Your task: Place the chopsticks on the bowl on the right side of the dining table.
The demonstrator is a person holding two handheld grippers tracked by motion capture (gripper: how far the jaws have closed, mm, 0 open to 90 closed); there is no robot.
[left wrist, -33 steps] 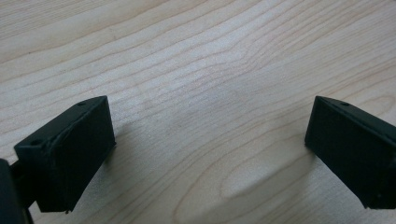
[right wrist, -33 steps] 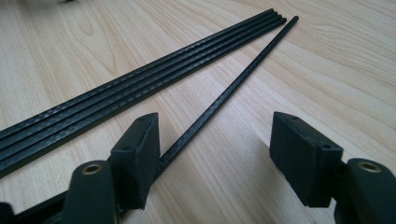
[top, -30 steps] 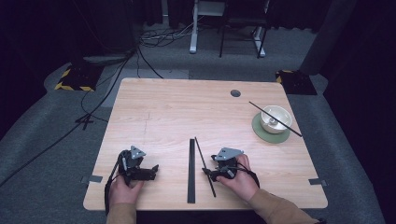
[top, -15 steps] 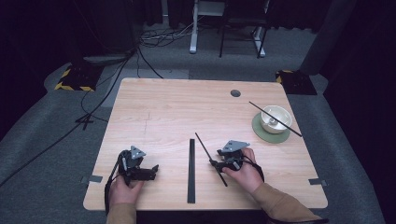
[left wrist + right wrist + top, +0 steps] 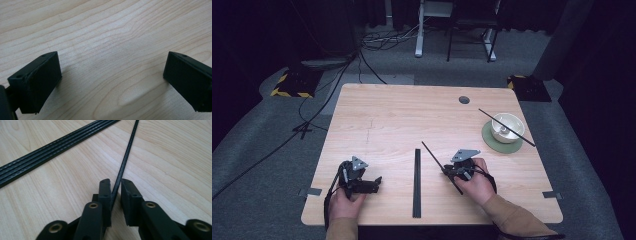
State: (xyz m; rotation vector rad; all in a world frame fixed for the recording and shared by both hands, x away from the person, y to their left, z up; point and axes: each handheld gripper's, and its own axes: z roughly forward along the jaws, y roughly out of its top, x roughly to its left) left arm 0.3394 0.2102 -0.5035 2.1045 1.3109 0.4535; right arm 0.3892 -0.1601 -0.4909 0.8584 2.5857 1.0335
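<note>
A thin black chopstick (image 5: pixel 433 156) slants from far-left to near-right just right of the table's middle, and my right gripper (image 5: pixel 452 173) is shut on its near part. In the right gripper view the chopstick (image 5: pixel 126 157) runs up and away from between the two nearly closed jaws of the right gripper (image 5: pixel 115 184). A second chopstick (image 5: pixel 518 135) rests across a white bowl (image 5: pixel 509 122) on a green coaster (image 5: pixel 490 138) at the right. My left gripper (image 5: pixel 376 181) lies at the near left, held by a hand. The left gripper (image 5: pixel 112 68) is open wide over bare wood.
A flat black ribbed strip (image 5: pixel 417 185) lies lengthwise at the table's near centre, also seen in the right gripper view as a strip (image 5: pixel 50 147) left of the chopstick. A round cable hole (image 5: pixel 464 100) sits near the far edge. Cables and chair legs lie on the floor beyond.
My right gripper has moved right, away from the black strip, carrying the chopstick and swinging it to a steeper slant. The left gripper has stayed put.
</note>
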